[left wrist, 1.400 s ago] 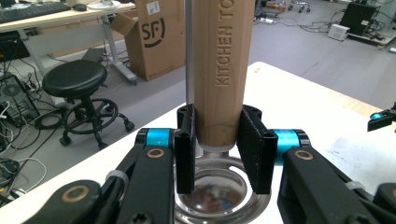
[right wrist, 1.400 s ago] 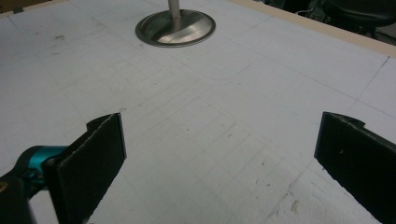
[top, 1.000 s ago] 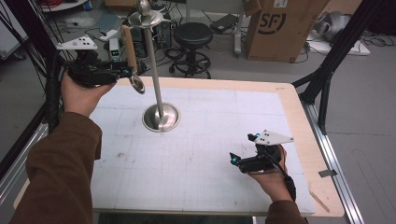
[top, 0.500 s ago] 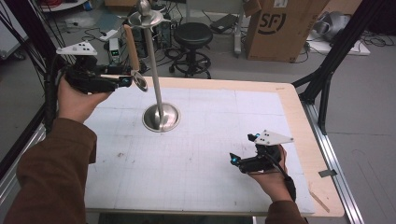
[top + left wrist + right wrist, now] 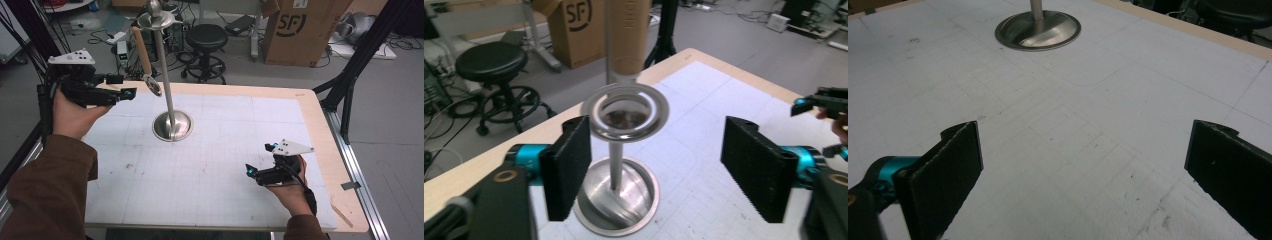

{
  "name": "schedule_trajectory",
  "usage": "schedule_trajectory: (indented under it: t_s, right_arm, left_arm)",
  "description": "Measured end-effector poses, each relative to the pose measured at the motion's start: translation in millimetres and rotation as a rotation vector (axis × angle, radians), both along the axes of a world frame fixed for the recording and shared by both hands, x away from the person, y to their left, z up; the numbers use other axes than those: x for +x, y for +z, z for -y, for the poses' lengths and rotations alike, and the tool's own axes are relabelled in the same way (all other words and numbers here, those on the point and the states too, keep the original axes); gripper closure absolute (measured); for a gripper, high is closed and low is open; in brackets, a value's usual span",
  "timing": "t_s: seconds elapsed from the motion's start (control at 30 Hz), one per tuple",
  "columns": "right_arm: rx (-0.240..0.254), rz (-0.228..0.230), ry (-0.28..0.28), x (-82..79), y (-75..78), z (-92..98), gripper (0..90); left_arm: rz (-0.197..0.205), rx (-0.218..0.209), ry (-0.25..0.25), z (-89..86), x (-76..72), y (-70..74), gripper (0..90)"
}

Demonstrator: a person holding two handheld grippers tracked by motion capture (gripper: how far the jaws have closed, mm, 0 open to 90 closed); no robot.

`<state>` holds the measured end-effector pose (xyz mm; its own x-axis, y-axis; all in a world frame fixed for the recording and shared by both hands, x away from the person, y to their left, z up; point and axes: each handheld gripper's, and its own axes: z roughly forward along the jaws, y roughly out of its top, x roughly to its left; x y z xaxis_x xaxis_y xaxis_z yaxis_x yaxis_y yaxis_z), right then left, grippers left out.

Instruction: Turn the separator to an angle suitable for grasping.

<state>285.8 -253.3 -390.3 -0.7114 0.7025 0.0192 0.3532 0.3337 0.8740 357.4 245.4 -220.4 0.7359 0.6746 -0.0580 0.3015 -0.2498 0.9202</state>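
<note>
L gripper (image 5: 656, 170) & R gripper (image 5: 1083, 175) jaws wide, holding nothing.

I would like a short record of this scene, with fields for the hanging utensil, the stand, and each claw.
utensil: strainer with wooden handle, hanging from the stand's top
stand: metal pole on a round base, upright on the table
left claw: open, raised, ring of the strainer between its jaws
right claw: open, low over the table, apart from the stand
</note>
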Motion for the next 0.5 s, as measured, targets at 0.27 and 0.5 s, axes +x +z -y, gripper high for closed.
schedule_trajectory:
  t_s: [0.27, 0.5]
  right_arm:
    - [0.002, -0.002, -0.002, 0.2, 0.4, 0.7, 0.8]
    - [0.000, 0.001, 0.001, 1.0, 0.0, 0.4, 0.8]
  left_arm:
    - [0.012, 0.012, -0.017, 1.0, -10.1, -2.5, 22.0]
    - [0.002, 0.014, -0.030, -1.3, -19.2, -10.0, 19.5]
